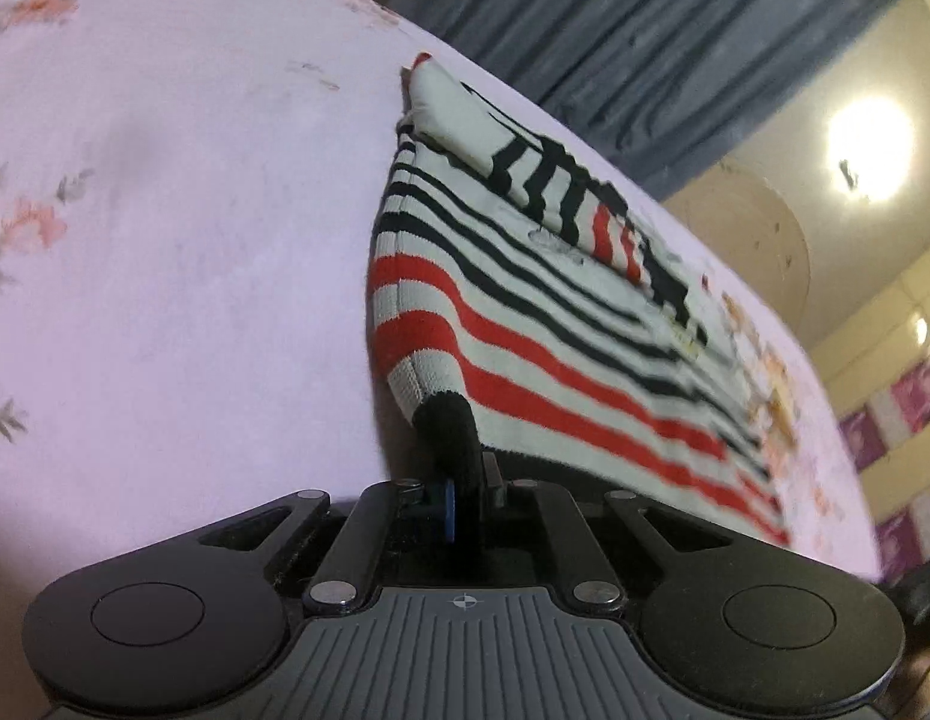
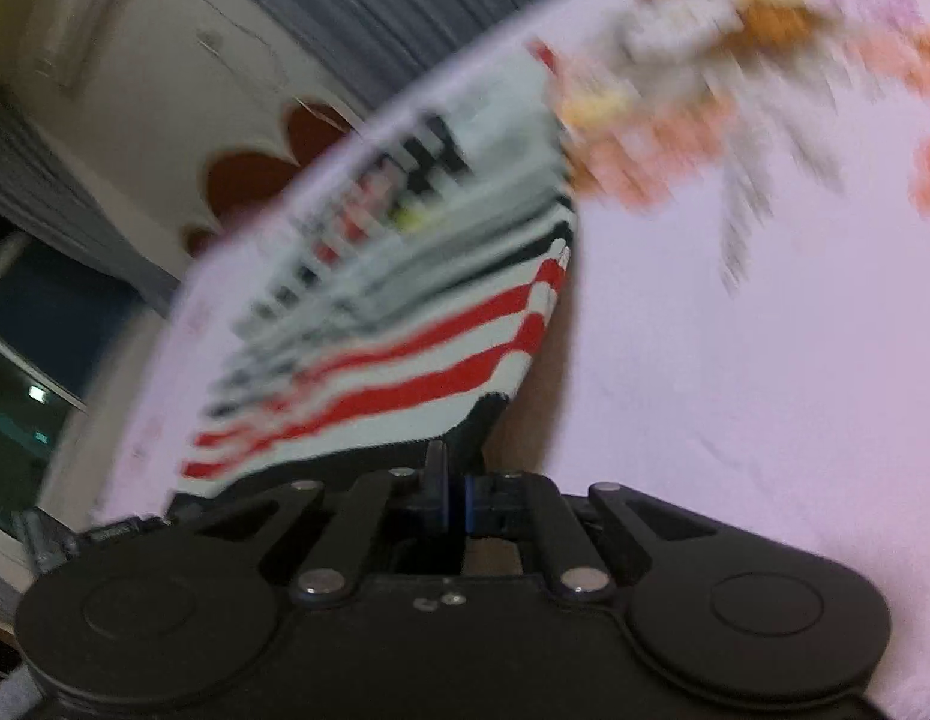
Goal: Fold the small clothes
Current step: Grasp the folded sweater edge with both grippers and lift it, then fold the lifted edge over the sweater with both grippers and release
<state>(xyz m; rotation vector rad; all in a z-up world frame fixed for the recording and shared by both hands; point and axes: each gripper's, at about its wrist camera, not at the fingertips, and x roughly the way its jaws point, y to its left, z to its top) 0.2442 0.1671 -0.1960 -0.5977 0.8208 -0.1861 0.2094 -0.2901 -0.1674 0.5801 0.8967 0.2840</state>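
A small knitted garment (image 1: 525, 324) with red, black and white stripes lies on the pale pink floral sheet (image 1: 165, 210). One sleeve is folded over its top. My left gripper (image 1: 459, 474) is shut on the garment's black hem at the near left corner and lifts that edge. In the right wrist view, which is blurred by motion, the same garment (image 2: 405, 348) shows, and my right gripper (image 2: 456, 480) is shut on its black hem at the near right corner.
The sheet (image 2: 735, 360) covers a bed. Grey curtains (image 1: 615, 18) hang behind it. A bright lamp (image 1: 870, 144) and cream wall are at the right. A dark window (image 2: 27, 360) is at the left of the right wrist view.
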